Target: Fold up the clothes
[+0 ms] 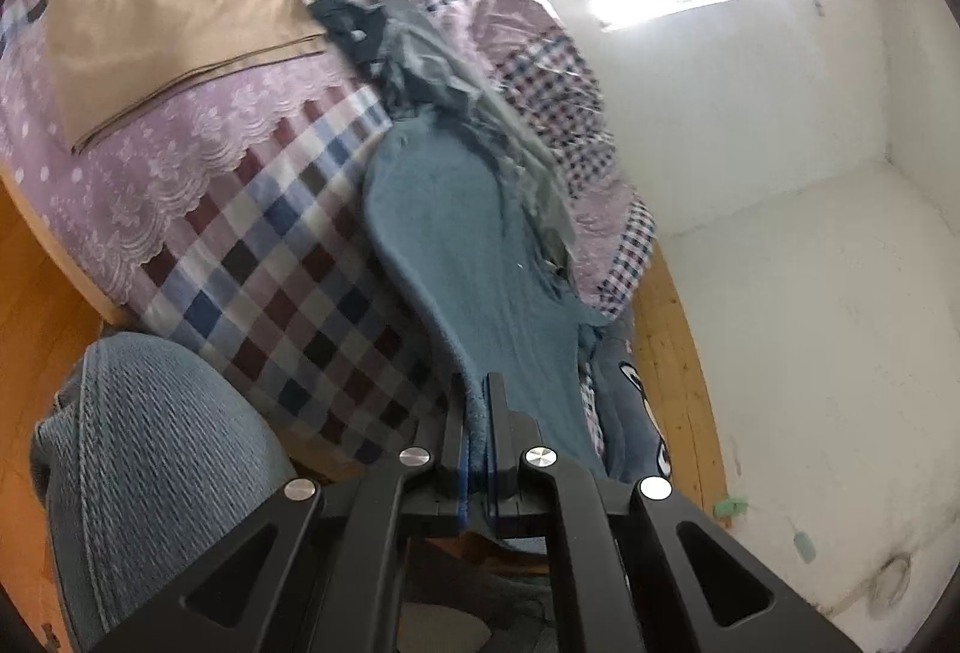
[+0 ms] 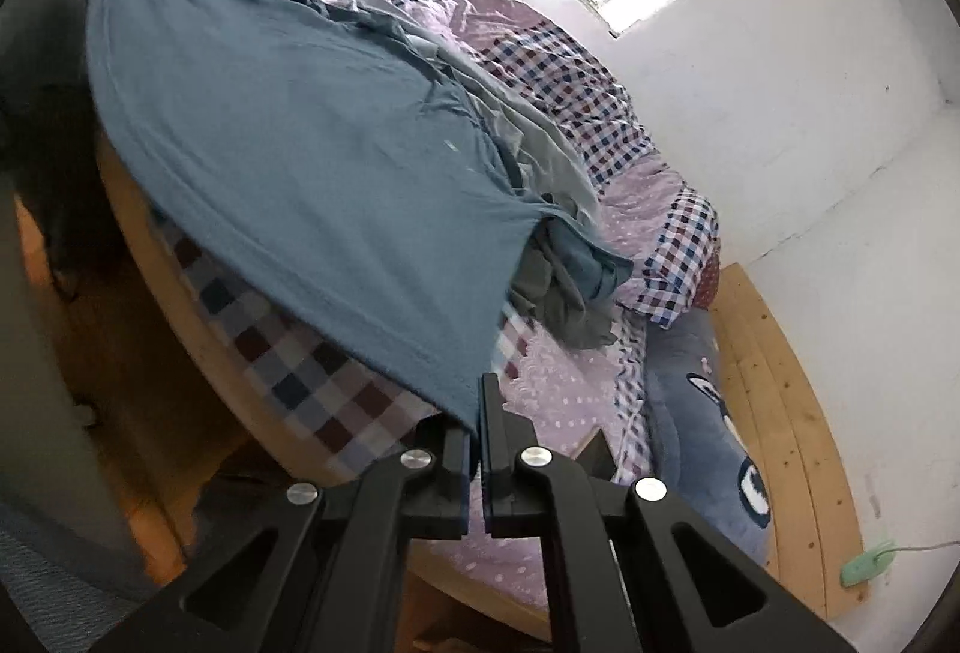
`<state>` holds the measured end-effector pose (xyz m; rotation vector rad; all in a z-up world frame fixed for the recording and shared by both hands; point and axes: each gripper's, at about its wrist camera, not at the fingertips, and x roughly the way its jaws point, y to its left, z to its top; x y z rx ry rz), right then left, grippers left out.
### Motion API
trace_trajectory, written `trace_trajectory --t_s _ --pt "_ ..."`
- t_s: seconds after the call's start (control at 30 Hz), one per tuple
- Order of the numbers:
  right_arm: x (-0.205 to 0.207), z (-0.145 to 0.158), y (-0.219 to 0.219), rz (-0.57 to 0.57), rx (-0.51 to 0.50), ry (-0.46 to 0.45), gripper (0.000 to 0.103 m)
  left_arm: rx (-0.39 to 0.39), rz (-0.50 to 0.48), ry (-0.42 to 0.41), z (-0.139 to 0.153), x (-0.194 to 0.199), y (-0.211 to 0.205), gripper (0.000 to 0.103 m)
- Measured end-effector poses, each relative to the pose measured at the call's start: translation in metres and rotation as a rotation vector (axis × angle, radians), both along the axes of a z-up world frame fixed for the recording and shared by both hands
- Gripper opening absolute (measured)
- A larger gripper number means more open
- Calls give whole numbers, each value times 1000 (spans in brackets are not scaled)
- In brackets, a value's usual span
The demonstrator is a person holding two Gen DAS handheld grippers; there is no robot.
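Left wrist view: left gripper (image 1: 477,413) clamped on teal garment (image 1: 474,257) edge; right gripper (image 2: 477,413) likewise pinches its hem ahead, above checked bedsheet (image 2: 312,371).

I could read no text, label, brand, number or sign in either wrist view. The blue cushion (image 2: 702,413) at the bed's far corner carried only a white and dark cartoon figure, no letters, and the bedding showed nothing but checks and dots.
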<state>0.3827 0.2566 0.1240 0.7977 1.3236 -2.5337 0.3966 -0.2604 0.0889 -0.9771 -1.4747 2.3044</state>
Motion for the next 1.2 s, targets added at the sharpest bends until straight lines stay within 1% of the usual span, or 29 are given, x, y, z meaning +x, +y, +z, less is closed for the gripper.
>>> trace_trajectory --t_s 0.1,0.23,0.4,0.53,0.63,0.73,0.8,0.87,0.93,1.07,1.13,1.17,1.2 --pt "-21 -1 0 -12 3 -5 0 20 9 -30 -6 -18 -6 2" --pt "-49 -3 0 -28 6 -11 0 52 22 -41 -8 -45 -10 2" --pt "-94 -2 0 -47 -9 -15 0 29 37 -26 -3 -88 -14 2" --pt "-142 -3 4 -72 -33 -31 0 15 51 -30 -3 -128 -20 2" --pt "-182 -13 2 -79 -37 -56 0 -21 55 -59 -12 -168 -22 2" --pt "-216 -37 -6 -76 9 -72 0 -70 59 -103 -29 -203 -23 2" --pt "-232 -54 -9 -76 36 -80 0 -102 65 -128 -43 -224 -23 2" --pt "-245 -71 -11 -77 61 -88 0 -117 72 -149 -57 -236 -23 2" --pt "-251 -83 -11 -76 76 -91 0 -151 71 -174 -69 -245 -20 2" --pt "-243 -103 -5 -71 119 -90 0 -203 62 -213 -85 -246 -18 2" --pt "-238 -111 4 -79 123 -110 6 -234 54 -238 -90 -244 -17 2" --pt "-235 -112 9 -88 109 -119 11 -254 48 -247 -91 -243 -16 3" --pt "-233 -113 15 -97 94 -127 14 -274 42 -257 -91 -242 -14 3"
